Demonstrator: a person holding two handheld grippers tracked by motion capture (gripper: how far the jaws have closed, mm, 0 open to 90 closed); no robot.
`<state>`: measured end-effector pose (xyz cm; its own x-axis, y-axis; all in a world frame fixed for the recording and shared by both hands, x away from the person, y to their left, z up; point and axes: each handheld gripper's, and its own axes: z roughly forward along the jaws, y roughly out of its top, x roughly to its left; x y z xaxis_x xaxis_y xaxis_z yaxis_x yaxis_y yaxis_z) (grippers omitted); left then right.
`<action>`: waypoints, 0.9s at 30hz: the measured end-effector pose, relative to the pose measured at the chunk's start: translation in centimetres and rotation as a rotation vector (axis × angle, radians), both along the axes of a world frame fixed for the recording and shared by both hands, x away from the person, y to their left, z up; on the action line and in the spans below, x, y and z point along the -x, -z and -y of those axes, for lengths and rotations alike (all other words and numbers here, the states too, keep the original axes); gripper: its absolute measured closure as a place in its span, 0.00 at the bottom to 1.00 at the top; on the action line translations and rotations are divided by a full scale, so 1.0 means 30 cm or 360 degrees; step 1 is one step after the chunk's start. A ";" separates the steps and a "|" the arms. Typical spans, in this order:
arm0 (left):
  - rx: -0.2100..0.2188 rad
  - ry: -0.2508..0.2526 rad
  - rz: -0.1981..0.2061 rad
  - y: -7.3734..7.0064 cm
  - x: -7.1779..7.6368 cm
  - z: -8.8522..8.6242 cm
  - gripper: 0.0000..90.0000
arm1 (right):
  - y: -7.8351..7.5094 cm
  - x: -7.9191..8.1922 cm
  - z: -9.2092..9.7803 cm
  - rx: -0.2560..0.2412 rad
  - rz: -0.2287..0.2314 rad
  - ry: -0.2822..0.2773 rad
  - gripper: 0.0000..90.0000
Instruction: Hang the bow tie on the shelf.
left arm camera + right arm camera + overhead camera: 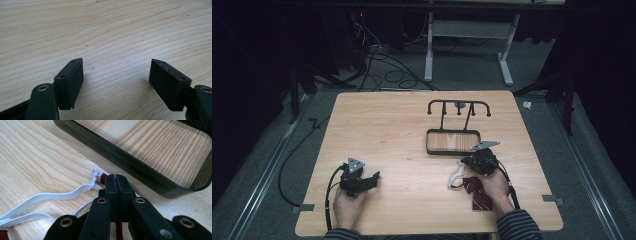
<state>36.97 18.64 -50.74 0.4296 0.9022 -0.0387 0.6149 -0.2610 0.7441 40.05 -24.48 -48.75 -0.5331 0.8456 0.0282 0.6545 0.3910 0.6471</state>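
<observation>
Just in front of the tray (453,150) | right claw (115,182) clenched on striped tie (478,196), its white elastic strap (50,196) trailing, likely readying a lift toward rack (458,106) | left claw (116,75) released, idle on counter (387,130), well left of tray.

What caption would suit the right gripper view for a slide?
Right gripper shut on a dark red tie with a white elastic strap, beside a black-rimmed wooden tray.
</observation>
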 end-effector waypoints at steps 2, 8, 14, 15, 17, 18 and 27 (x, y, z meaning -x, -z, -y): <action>0.0001 -0.0001 0.0002 0.000 0.000 0.000 0.31 | -0.002 0.001 0.000 -0.0002 0.0006 -0.0003 1.00; 0.0003 -0.0002 0.0002 0.000 0.000 0.000 0.32 | -0.024 0.015 0.010 -0.0030 0.0041 -0.0010 1.00; -0.0003 0.0001 0.0001 0.000 0.000 0.000 0.32 | -0.048 0.035 0.017 -0.0054 0.0084 -0.0020 1.00; -0.0004 0.0000 0.0001 0.000 0.000 0.000 0.32 | -0.051 0.038 0.016 -0.0054 0.0086 -0.0019 1.00; -0.0004 0.0001 0.0001 0.000 0.000 0.000 0.32 | -0.060 0.045 0.015 -0.0053 0.0103 -0.0027 1.00; -0.0004 0.0000 0.0001 0.000 0.000 0.000 0.32 | -0.064 0.049 0.016 -0.0056 0.0111 -0.0029 1.00; -0.0008 -0.0002 0.0008 0.001 0.000 0.002 0.32 | -0.124 0.083 0.038 -0.0081 0.0209 -0.0017 1.00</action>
